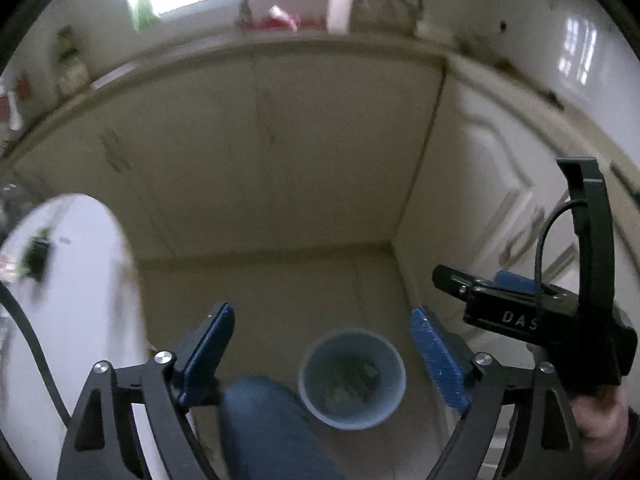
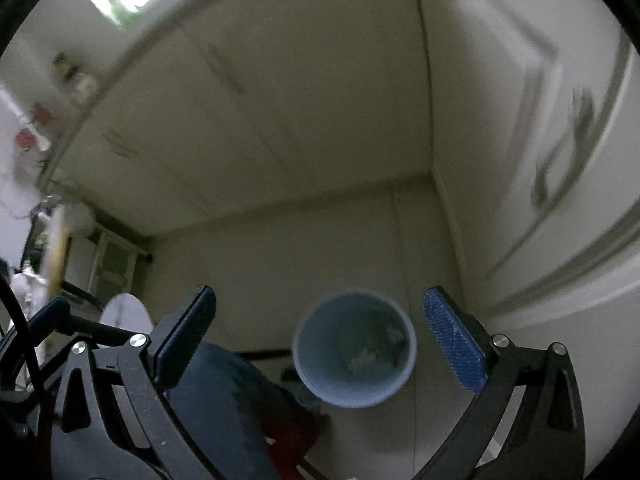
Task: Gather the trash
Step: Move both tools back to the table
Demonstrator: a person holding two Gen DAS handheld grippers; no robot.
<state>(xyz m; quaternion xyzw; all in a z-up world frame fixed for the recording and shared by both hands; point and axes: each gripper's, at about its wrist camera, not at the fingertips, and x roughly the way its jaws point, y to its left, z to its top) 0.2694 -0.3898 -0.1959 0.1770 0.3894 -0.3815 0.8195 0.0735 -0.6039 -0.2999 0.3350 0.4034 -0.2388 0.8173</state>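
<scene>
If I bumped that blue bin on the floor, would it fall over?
Probably fairly easily. The blue bin looks like thin plastic, narrower at the bottom, so likely light and tippy. Only a little trash shows inside, adding little weight. On the smooth floor it might slide first.

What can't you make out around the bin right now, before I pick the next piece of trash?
- Contents of the blue bin: both wrist views, too blurred and dim to identify.
- Floor left of the bin: hidden by a leg in jeans.
- Items on the counter: left wrist view, motion-blurred and washed out by the window.
- Right gripper: its fingertips are cut off behind its own body in the left view.
</scene>
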